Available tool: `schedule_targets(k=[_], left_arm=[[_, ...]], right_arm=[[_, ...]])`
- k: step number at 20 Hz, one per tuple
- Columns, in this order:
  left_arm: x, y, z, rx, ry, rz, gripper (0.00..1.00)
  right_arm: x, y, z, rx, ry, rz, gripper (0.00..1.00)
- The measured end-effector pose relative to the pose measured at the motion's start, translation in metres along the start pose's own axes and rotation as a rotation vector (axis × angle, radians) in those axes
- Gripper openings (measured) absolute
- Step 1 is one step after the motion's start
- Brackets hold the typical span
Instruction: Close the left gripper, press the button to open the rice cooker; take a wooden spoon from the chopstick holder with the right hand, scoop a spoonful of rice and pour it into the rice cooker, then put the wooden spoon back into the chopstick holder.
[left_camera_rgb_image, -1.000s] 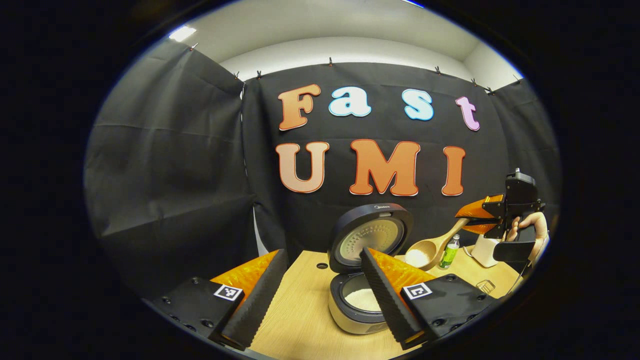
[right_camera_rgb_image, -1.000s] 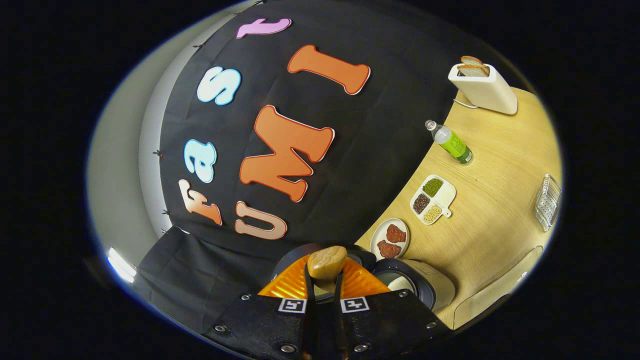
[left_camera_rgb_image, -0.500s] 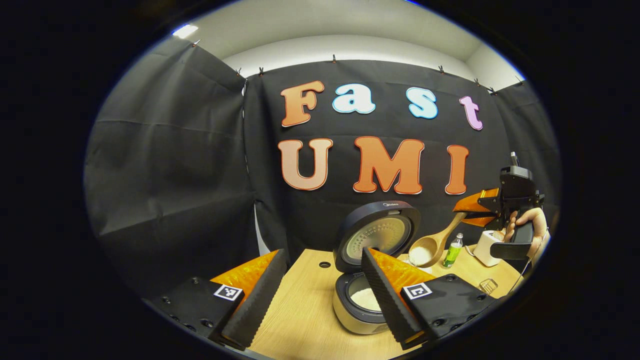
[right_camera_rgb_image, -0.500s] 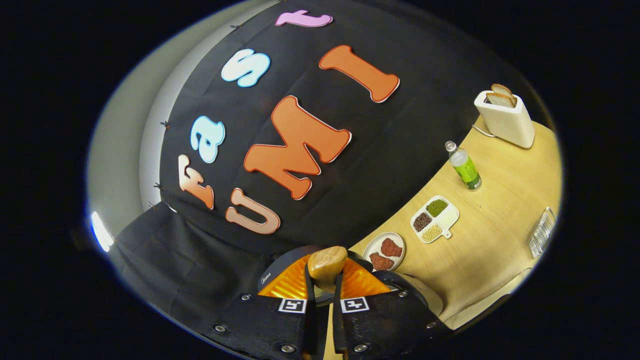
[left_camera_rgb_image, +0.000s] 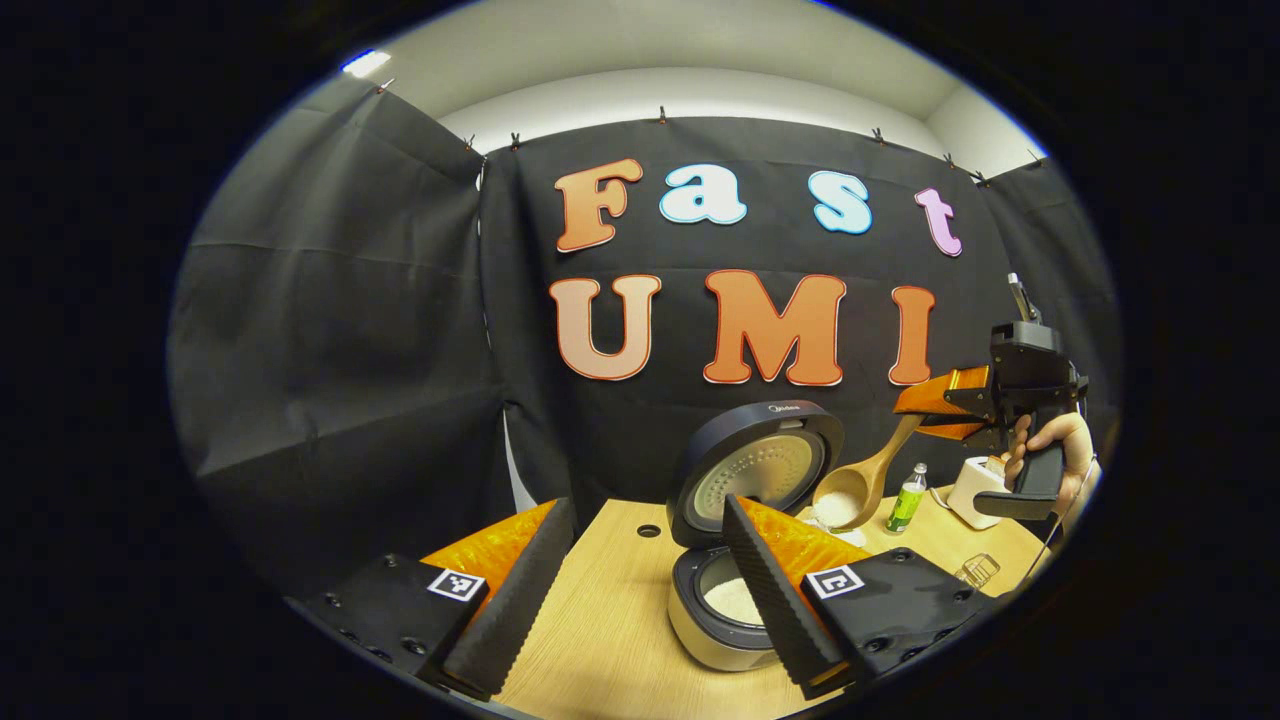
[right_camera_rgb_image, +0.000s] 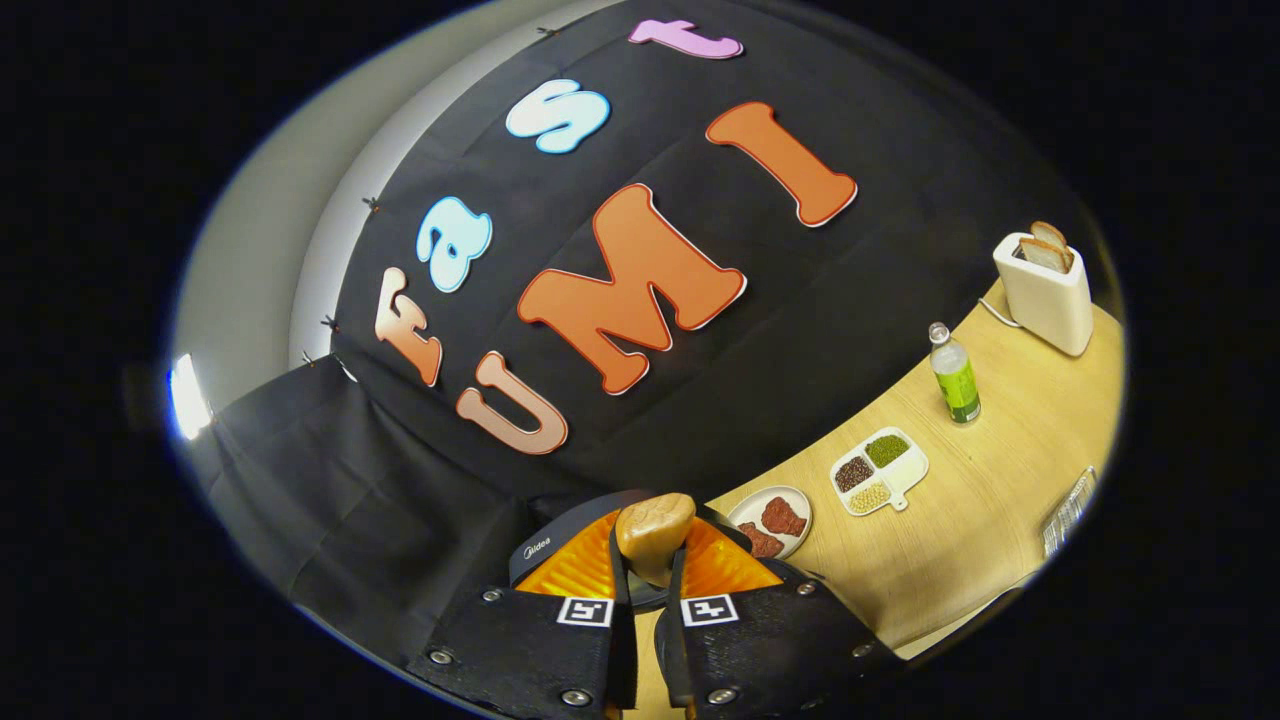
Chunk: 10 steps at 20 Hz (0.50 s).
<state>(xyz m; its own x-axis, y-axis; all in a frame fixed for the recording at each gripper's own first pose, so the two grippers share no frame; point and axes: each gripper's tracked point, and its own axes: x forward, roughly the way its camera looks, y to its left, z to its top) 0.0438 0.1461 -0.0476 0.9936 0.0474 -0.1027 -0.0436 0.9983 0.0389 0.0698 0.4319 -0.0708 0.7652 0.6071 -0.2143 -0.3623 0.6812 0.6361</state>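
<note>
Right gripper (left_camera_rgb_image: 935, 410) clenches spoon (left_camera_rgb_image: 858, 485) handle; rice-filled bowl hangs beside cooker (left_camera_rgb_image: 725, 610), up-right of pot; left gripper (left_camera_rgb_image: 640, 590) released.

White toaster (right_camera_rgb_image: 1043, 296); green-labelled bottle (right_camera_rgb_image: 955, 376)

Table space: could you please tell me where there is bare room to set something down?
The bare table left of the open rice cooker is free. Behind the cooker it is crowded: meat plate, divided bean dish, green bottle, toaster.

Left gripper view faces the wall level; right gripper view, tilted, looks down; both share the table (left_camera_rgb_image: 610, 640) (right_camera_rgb_image: 960, 520).
</note>
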Motion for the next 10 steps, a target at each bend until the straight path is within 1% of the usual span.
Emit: schedule_targets(k=[4,10], left_arm=[[0.002,0.004,-0.002,0.003,0.005,0.005,0.97],[0.005,0.008,-0.002,-0.003,0.012,0.012,1.00]], right_arm=[[0.003,0.007,-0.003,-0.077,-0.007,0.004,0.11],[0.007,0.023,-0.011,-0.183,-0.006,0.042,0.11]])
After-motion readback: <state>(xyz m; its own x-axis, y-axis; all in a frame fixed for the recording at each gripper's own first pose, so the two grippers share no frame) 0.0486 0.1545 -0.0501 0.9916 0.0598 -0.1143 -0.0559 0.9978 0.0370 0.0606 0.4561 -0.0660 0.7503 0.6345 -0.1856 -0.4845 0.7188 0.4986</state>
